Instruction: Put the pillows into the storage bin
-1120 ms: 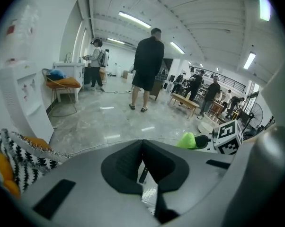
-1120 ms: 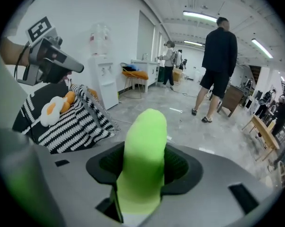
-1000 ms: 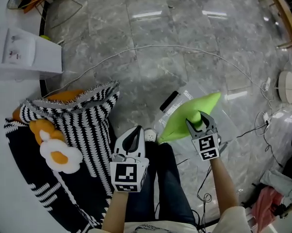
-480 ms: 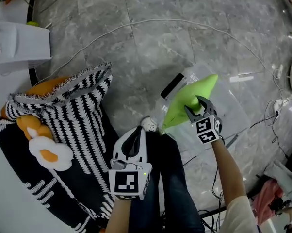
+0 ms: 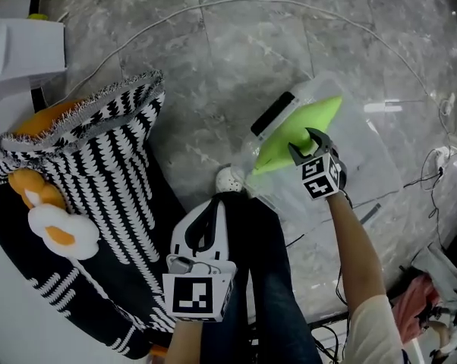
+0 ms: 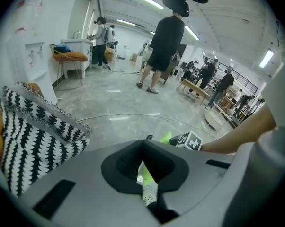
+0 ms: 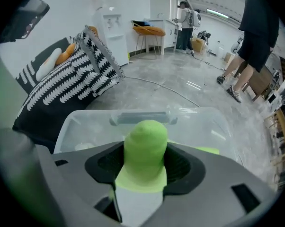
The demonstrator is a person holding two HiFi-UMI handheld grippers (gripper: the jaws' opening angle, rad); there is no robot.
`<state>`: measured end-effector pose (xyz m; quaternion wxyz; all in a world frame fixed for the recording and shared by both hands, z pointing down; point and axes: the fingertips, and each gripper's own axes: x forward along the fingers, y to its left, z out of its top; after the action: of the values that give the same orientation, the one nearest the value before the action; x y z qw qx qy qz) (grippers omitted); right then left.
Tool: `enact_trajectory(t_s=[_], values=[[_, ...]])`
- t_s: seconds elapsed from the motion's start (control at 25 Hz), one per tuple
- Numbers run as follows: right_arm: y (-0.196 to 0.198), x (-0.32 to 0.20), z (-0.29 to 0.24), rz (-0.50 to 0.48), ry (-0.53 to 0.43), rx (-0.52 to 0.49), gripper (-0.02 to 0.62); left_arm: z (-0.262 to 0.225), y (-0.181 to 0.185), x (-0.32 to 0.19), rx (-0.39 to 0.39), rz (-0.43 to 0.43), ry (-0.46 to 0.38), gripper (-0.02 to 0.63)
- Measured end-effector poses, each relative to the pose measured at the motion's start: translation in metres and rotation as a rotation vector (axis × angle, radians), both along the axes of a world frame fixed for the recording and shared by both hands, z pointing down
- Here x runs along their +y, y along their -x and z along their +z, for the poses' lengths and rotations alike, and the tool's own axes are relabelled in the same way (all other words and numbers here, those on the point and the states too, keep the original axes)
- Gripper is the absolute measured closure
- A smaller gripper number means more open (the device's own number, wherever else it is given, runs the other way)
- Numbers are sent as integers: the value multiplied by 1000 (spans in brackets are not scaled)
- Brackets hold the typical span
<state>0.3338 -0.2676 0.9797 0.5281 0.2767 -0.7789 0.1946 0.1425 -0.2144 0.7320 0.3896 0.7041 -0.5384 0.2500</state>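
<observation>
Green pillow [image 5: 285, 135] held over the clear storage bin [image 5: 369, 154], centre right of the head view.
The right gripper [image 5: 304, 142] pinches the pillow, its jaws having just opened a little. The left gripper [image 5: 208, 209], lower centre, is closed and empty. Both bear square black-and-white markers [image 5: 194, 298]. A striped pillow [image 5: 99, 158] lies at left.

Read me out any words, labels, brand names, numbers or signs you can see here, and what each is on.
No readable words or numbers anywhere.
On the lower marker cube: a black-and-white square code, no letters.
On the upper marker cube, beside the green pillow: the same kind of code.
On the white unit: no legible print.
</observation>
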Motion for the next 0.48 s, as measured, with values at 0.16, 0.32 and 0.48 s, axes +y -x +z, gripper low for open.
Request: enact_trajectory(t_s=[0.16, 0.32, 0.48], values=[[-2, -3, 13, 17, 10, 6, 324, 10, 1, 2, 6, -17, 11, 592], [-3, -10, 16, 99, 25, -21, 283, 16, 0, 7, 2, -5, 28, 592], [1, -19, 7, 182, 1, -61, 208, 15, -1, 7, 7, -20, 25, 592]])
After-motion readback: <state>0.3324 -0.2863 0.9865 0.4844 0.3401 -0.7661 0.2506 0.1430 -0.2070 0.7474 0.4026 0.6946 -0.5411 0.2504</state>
